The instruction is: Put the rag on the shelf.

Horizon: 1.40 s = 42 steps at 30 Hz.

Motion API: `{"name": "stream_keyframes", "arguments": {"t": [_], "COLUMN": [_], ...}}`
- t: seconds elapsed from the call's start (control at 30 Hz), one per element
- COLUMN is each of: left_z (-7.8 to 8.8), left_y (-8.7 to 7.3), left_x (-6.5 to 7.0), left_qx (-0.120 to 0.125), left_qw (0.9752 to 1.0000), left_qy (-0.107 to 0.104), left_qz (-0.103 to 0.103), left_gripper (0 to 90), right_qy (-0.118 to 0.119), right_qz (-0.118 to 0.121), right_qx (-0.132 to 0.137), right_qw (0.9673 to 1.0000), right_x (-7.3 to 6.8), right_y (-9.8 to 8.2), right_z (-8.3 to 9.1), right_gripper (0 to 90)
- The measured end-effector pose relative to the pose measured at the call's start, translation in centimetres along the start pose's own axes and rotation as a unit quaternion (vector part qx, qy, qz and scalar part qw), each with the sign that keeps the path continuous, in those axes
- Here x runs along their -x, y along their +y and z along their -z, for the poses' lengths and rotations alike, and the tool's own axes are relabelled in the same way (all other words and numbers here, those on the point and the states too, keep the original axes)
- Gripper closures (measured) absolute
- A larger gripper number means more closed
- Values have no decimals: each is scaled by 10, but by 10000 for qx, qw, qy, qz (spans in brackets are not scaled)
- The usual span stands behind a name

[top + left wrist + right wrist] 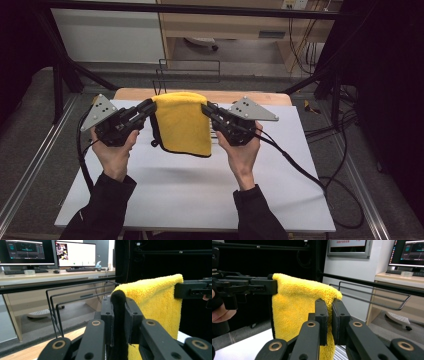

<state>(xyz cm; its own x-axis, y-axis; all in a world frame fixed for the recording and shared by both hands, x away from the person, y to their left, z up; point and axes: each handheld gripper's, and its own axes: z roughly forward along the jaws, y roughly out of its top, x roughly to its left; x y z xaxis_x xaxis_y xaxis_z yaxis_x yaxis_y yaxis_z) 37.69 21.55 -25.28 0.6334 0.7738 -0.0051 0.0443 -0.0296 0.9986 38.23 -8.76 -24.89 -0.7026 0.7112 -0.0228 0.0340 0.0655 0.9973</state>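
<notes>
A yellow towel (182, 125) with a black edge hangs folded in the air above the white table top (190, 195), stretched between both grippers. My left gripper (150, 106) is shut on its top left corner, where the black hem (118, 315) shows between the jaws. My right gripper (205, 107) is shut on the top right corner (329, 296). From the left gripper view the towel (155, 305) drapes down to the right, with the other gripper (192, 289) holding its far end. The right gripper view shows the towel (294, 312) with the left gripper (262, 286) beyond it.
A black wire rack (189, 75) stands just behind the table's far wooden edge (250, 96); the rack (75, 300) is close ahead of the left gripper. Black cables (310, 175) trail off the table's right side. Desks with monitors (75, 253) lie beyond.
</notes>
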Motion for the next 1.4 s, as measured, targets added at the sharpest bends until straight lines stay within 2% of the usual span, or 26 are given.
{"name": "stream_keyframes", "arguments": {"t": [0.53,1.4], "left_z": [-12,-30], "left_y": [29,78], "left_x": [-6,-15], "left_qx": [300,686], "left_qw": [9995,9976], "left_qy": [27,104], "left_qz": [61,-31], "left_gripper": [792,792], "right_qy": [-170,-409], "right_qz": [84,242], "right_qx": [226,580], "right_qw": [9996,9972], "right_x": [9,26], "right_y": [30,80], "right_z": [-5,-19], "right_gripper": [847,847]}}
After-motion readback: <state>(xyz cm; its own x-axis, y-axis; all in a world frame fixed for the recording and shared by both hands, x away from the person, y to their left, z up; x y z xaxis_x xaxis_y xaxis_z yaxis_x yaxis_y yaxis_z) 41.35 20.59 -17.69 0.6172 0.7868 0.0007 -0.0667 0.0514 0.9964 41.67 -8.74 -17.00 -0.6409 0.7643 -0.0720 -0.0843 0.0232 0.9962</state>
